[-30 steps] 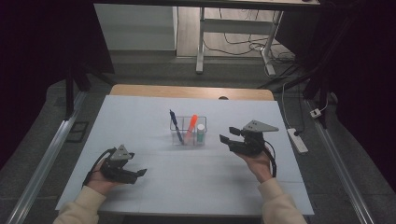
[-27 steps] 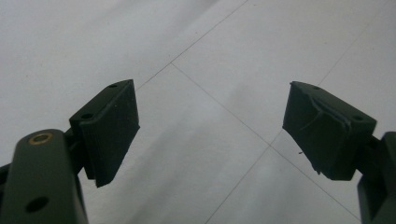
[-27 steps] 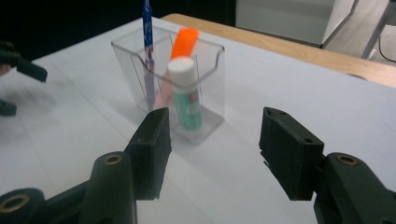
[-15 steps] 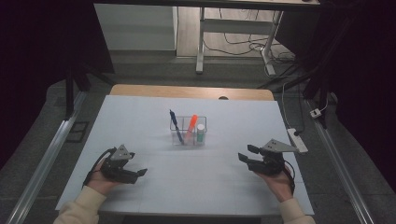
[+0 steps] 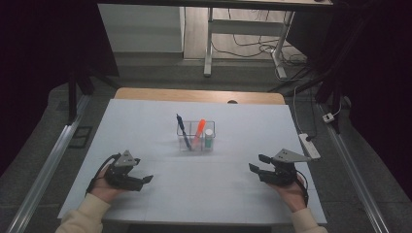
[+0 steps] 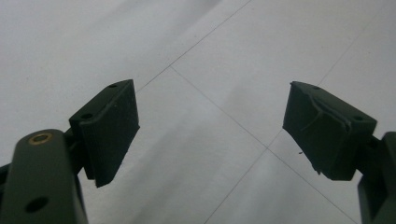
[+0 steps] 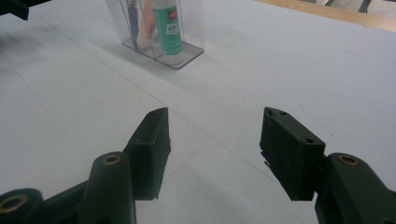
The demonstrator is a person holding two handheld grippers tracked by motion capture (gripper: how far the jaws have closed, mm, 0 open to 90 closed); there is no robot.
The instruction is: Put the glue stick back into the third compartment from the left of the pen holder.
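A clear plastic holder [image 5: 196, 136] stands mid-table with a blue pen [image 5: 183, 130], an orange marker [image 5: 198, 132] and a green-labelled glue stick [image 5: 209, 138] upright in it. In the right gripper view the holder [image 7: 187, 51] and the glue stick [image 7: 167, 28] sit far ahead at the upper left. My left gripper [image 5: 144, 180] rests low at the table's front left, open, with bare tabletop between its pads [image 6: 114, 128]. My right gripper [image 5: 258, 163] lies at the front right, open and empty, its pads [image 7: 153, 149] well short of the holder.
The white table sheet [image 5: 145, 121] has a wooden strip [image 5: 194, 95] along its far edge. A white power strip [image 5: 310, 144] lies off the table's right edge. Desk legs and cables stand on the floor beyond. An aluminium rail [image 5: 43, 174] runs along the left.
My right gripper has moved back from beside the holder, down and toward the front right of the table. The left gripper has stayed where it was.
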